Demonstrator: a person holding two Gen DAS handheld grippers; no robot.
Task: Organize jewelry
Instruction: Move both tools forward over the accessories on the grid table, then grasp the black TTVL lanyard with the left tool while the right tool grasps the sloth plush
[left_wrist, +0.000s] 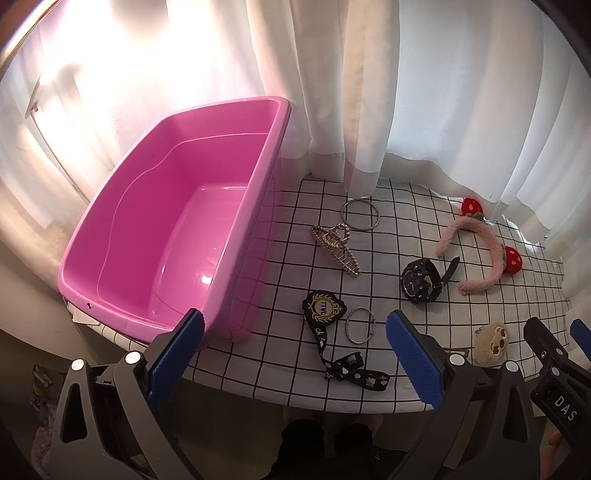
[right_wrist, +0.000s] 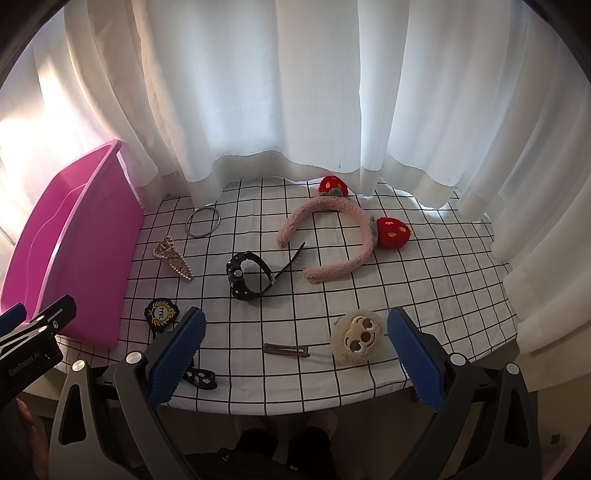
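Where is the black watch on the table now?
The black watch lies near the middle of the checked tablecloth, between the gold hair claw on its left and the pink headband on its right.

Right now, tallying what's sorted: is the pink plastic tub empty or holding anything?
Empty: the pink plastic tub shows only bare floor in the left wrist view.

Both views are taken from above the table's (left_wrist: 280, 384) near edge, angled down toward the curtain (right_wrist: 295, 92). The left view is aimed at the pink tub (left_wrist: 166, 229); the right at the headband (right_wrist: 332, 236). The watch (left_wrist: 423, 280) and sloth plush (right_wrist: 356, 338) are shared.
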